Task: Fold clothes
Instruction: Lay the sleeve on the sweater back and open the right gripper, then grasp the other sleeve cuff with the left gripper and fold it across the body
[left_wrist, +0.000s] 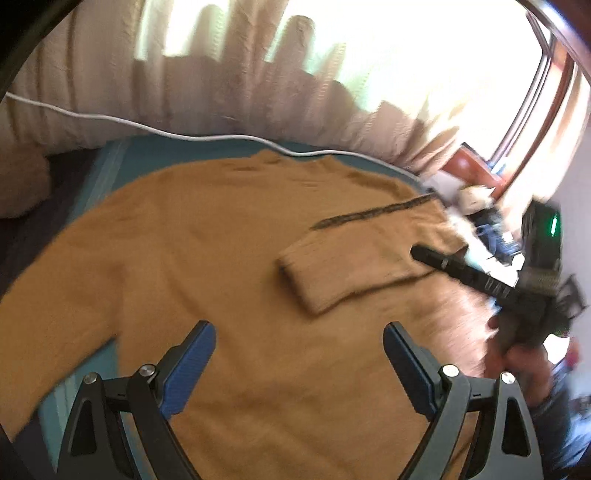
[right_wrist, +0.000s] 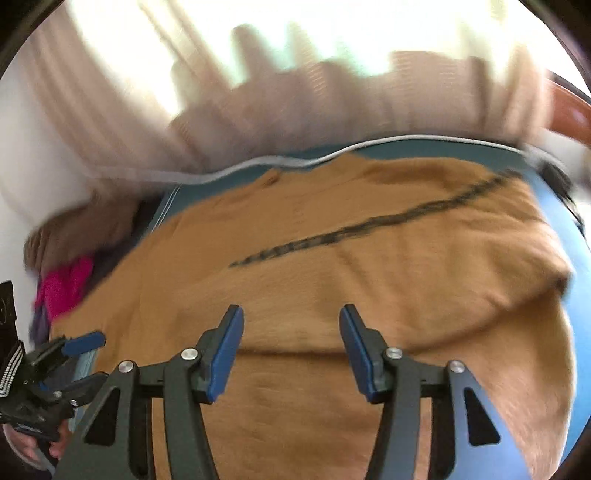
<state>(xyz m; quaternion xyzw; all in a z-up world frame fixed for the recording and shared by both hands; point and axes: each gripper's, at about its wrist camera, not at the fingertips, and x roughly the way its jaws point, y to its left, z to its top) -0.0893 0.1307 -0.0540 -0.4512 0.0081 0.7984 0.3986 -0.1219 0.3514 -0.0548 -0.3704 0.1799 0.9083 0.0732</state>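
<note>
The tan sweater lies flat on the blue counter, right sleeve folded across its chest; the left sleeve seems still spread; both grippers' fingers hover apart, empty

The left gripper is held with its jaws spread wide and nothing between its blue pads. The right gripper is likewise held with jaws apart and nothing gripped. To the right of the left gripper, the hand around the right gripper's handle is seen, blurred.
</note>
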